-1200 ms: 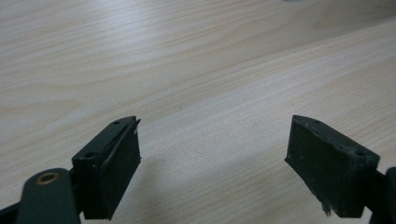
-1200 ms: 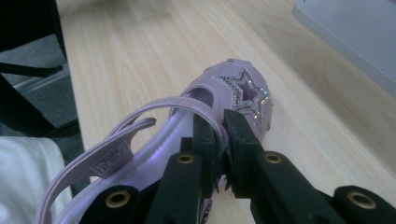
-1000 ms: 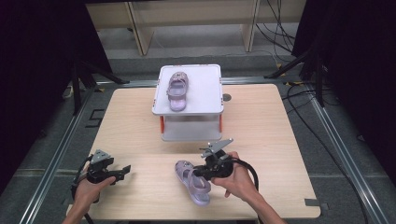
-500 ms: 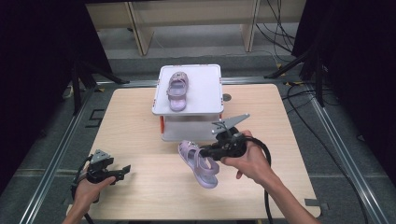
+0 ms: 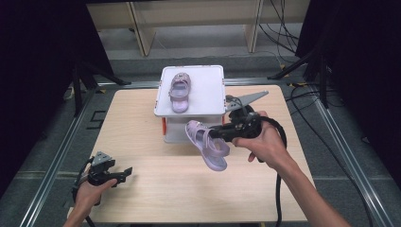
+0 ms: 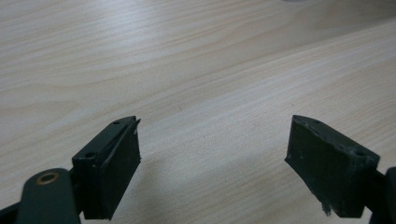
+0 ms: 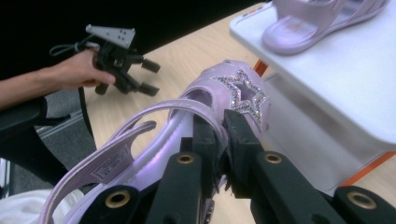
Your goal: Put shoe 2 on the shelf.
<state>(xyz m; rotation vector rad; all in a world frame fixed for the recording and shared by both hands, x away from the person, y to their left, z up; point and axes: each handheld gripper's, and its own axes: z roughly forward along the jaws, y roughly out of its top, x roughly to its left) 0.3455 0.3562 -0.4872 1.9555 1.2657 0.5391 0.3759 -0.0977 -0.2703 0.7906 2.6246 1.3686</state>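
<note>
My right gripper point(image 5: 218, 133) point(image 7: 220, 135) is shut on a lilac sandal point(image 5: 206, 144) point(image 7: 187, 126) with a glittery star, pinching its upper strap. The sandal hangs in the air just in front of the white stand point(image 5: 208, 90), its toe tilted down toward me. A second lilac sandal point(image 5: 179, 91) point(image 7: 317, 18) lies on top of the stand point(image 7: 355, 79), on its left half. My left gripper point(image 5: 124, 173) point(image 6: 212, 163) rests low over the bare wood at the table's front left, jaws wide open with nothing between them; it also appears far off point(image 7: 140, 77) in the right gripper view.
The wooden table point(image 5: 142, 118) has an orange-footed base under the stand. A metal rail frame point(image 5: 71, 137) runs around the table. Black cables point(image 5: 283, 137) trail from the right gripper, and dark stands and shelving stand behind.
My right gripper has lifted the sandal off the table's front middle and carried it up and away from me toward the stand. My left gripper has stayed put.
</note>
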